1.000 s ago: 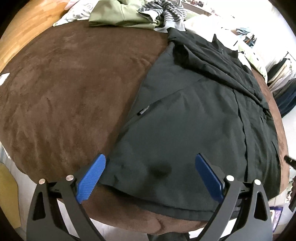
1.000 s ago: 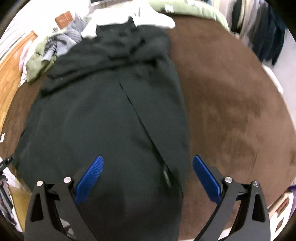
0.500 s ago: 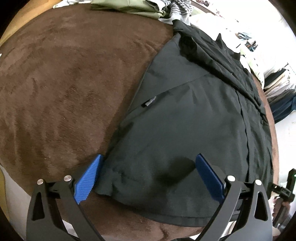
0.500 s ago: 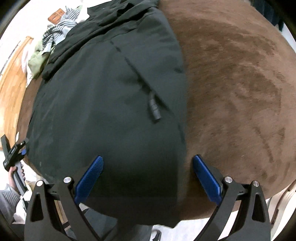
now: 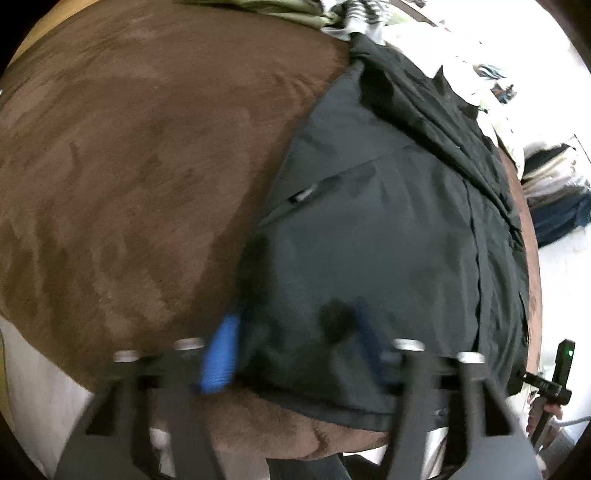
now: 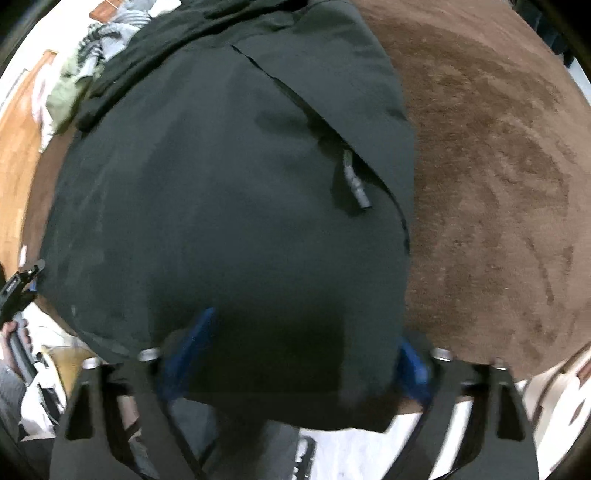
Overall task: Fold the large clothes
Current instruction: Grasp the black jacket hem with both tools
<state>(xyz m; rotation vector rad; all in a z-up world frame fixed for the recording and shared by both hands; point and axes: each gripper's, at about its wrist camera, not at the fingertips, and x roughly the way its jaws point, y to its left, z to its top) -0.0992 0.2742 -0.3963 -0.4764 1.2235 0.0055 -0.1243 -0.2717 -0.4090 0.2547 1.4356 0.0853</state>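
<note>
Both grippers are down at the near hem of the black jacket [image 5: 388,236], and their jaws have just been closing with the cloth between them. The left gripper [image 5: 291,347] has its blue pads bunching up the hem corner at about 6 o'clock in its own view. It's blurry, so I honestly can't tell if the pads are biting yet. The right gripper [image 6: 299,354] stands wider over the other hem corner, again near 6 o'clock, with fabric sagging between the pads, and I wouldn't call that a grip yet either.

The jacket lies spread on the brown bedspread [image 5: 129,166], hem toward the grippers and collar end off at 12 to 1 o'clock, near a heap of other clothes [image 5: 332,14].

Handling guess: thin, slick shell fabric, light and totally floppy, so it'll slide and droop. There's a zipper pull [image 6: 354,177] that adds a stiff bit. I'd take both bottom corners, pinching through all the layers.
</note>
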